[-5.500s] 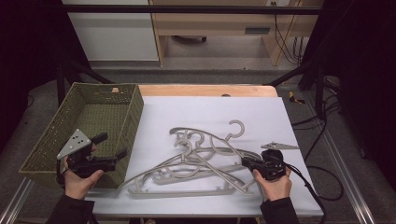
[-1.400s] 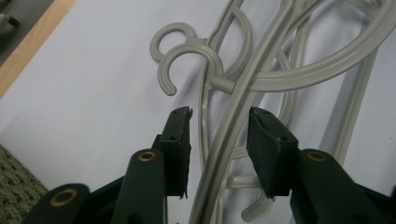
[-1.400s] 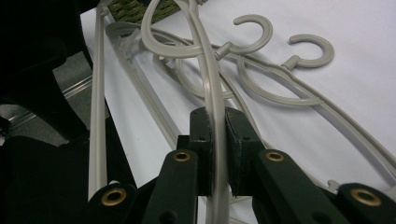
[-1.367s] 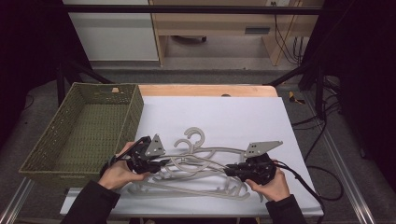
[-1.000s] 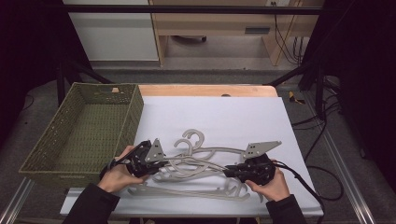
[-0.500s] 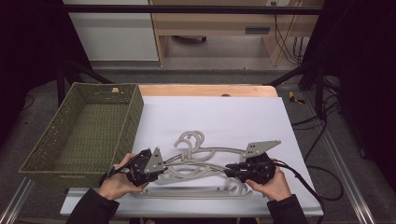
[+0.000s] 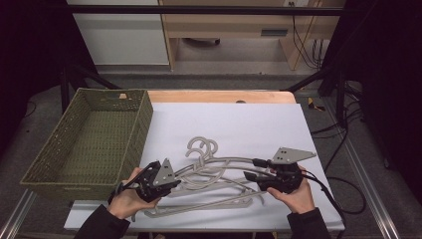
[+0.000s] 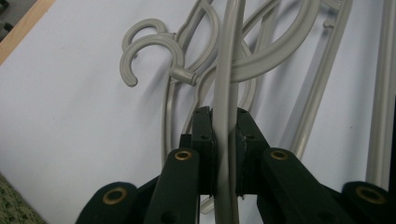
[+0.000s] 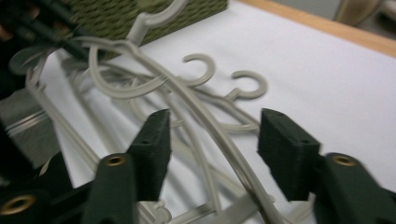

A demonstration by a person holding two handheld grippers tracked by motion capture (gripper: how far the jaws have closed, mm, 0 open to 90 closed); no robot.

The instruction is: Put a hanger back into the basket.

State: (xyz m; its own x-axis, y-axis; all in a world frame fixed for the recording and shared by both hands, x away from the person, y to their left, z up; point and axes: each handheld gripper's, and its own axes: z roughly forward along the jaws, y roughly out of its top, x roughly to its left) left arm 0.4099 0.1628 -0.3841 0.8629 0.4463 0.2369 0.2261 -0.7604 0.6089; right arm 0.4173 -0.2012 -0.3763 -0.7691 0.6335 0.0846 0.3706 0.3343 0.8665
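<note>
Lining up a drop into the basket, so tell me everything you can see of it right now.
The basket is an olive-green woven rectangular bin with upright sides, a thicker rim and a small handle cut-out in its far wall. It stands upright on the table's left side, beside the white mat, and looks empty. Nothing visibly touches it; the left gripper sits just off its near right corner.

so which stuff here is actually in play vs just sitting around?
In play:
- grey hangers, one arm clamped in the left tool
- right tool, open over a hanger arm
- green woven basket, empty, possibly the destination

Just there:
- white mat
- cables off the table
</note>
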